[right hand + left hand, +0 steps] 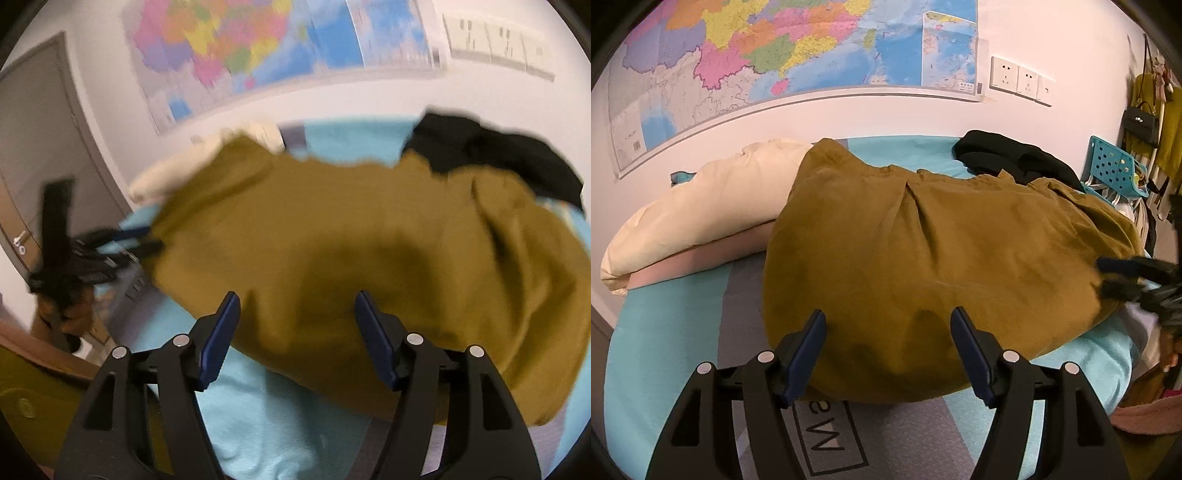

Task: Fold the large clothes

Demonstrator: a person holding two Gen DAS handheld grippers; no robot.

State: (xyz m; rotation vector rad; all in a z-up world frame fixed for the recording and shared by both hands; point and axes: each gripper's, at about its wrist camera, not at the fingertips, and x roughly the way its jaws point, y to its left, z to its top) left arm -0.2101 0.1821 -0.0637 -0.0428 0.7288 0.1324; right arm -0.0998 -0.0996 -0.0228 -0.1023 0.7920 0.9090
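A large mustard-brown cloth garment [923, 251] lies spread across the middle of the bed [665, 325], its long axis running along the near edge from side to side, its far hem reaching toward the wall. Both claws sit at that near edge, pointing down and across it: the left gripper [888, 354] stands with its blue pads apart over the garment's left near corner, nothing pinched, while the right gripper [295, 332] has its pads apart over the right part of the near hem, likewise empty. The hem lies just ahead of each, so either hand is about equally near its own end. A cream pillow [701, 206] lies under the far left corner and a black garment [1008, 158] overlaps the far right one. The right view is blurred, so folds there are hard to read.
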